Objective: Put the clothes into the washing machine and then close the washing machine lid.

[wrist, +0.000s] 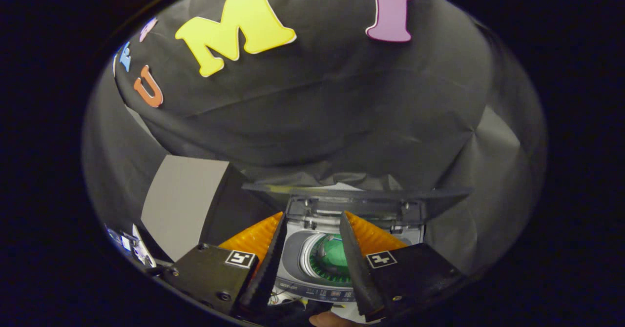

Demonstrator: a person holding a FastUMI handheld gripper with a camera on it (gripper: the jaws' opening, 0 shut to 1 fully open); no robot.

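black cloth wall (317,112) behind; washing machine (322,261) lid (356,195) upright; hand-held gripper (312,229) parted, empty.

There is one washing machine (320,263) with one lid (356,195) standing open, one green garment (334,258) inside its drum, one grey box (183,205) at left, and two gripper fingers (266,263), apart.

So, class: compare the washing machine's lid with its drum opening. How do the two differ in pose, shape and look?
The lid stands raised behind the opening, while the drum opening faces upward beyond the open, empty gripper. The lid is a flat, dark, see-through panel; the drum opening is round with a pale rim. The lid holds nothing, whereas something green lies inside the drum. Both belong to the same washing machine.
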